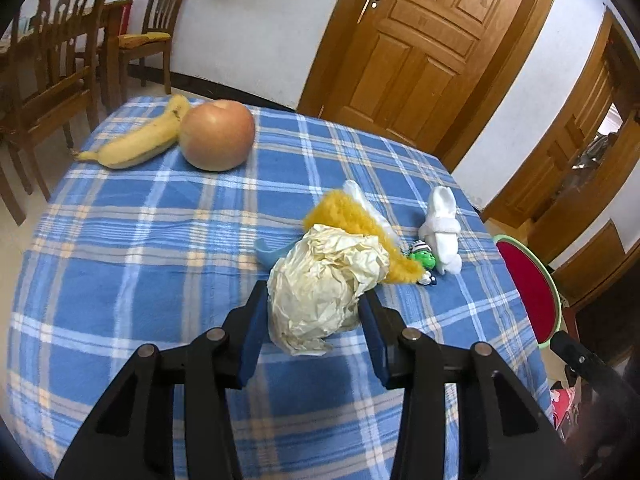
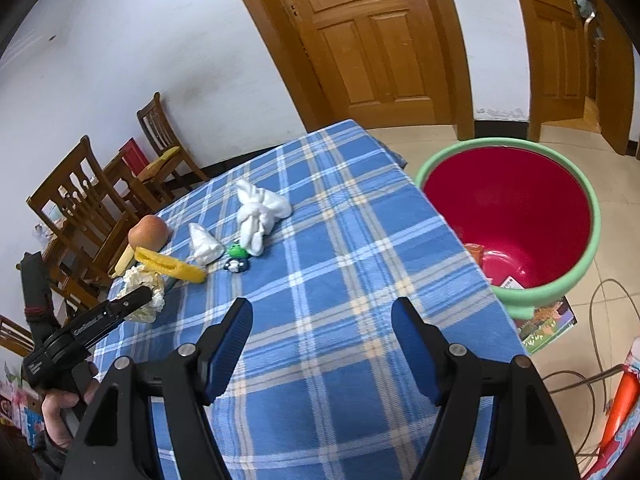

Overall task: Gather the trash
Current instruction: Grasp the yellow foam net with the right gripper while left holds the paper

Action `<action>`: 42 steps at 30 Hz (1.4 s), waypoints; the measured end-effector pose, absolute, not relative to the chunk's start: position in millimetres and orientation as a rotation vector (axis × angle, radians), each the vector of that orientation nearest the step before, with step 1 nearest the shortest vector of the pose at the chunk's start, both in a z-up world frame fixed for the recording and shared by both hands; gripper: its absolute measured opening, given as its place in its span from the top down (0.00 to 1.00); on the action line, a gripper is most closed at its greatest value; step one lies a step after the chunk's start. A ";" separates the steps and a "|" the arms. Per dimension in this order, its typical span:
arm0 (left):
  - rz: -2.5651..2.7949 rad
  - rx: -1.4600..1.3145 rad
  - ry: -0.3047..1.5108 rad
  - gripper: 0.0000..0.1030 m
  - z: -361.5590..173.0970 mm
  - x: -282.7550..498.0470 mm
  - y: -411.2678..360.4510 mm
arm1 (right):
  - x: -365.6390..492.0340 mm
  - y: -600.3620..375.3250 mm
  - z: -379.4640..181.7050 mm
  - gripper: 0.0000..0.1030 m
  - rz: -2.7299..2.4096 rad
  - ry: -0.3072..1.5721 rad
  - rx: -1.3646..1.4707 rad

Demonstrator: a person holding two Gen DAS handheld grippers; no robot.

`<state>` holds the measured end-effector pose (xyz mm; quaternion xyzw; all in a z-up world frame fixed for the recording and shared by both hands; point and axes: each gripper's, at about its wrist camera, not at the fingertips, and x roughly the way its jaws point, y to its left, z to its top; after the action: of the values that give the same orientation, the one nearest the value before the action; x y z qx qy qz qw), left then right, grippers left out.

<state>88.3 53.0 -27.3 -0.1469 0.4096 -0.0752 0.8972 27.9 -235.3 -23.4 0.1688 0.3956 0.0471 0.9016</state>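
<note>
on the blue checked tabletop [image 1: 132, 248] the crumpled paper ball [image 1: 320, 292] is lying between the left gripper [image 1: 314, 312] jaws, which are pinching its sides; the right gripper [image 2: 322, 320], jaws spread and empty, is hovering nearer the red bin [image 2: 516, 216].

Crumpled paper [image 1: 324, 292] hides most of a light-blue item [image 1: 269, 255] behind it and the near part of the yellow fuzzy thing [image 1: 352, 216]; whether the left tongs [image 1: 316, 312] actually press the paper can't be told. Right wrist view: banana [image 2: 125, 258] mostly hidden behind the apple [image 2: 149, 233]. Bin [image 2: 516, 216] contents only partly visible, labels too small to read. Desk [image 1: 120, 240] cut off by the frame's bottom edge. Small green toy [image 1: 425, 258]: details too tiny.
</note>
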 end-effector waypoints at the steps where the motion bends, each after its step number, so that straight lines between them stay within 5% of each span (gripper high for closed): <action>1: -0.150 -0.307 0.845 0.56 -25.8 87.0 56.6 | 29.4 -232.3 -22.8 0.28 0.105 0.818 0.344; 42: 0.051 -0.413 0.827 0.56 -43.3 60.3 150.0 | 120.1 -51.0 -67.7 0.27 0.406 0.962 0.005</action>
<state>60.3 150.0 -43.3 -0.1991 0.3989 0.0247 0.8948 120.1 -51.0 -67.7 0.0026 0.4596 0.1941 0.8667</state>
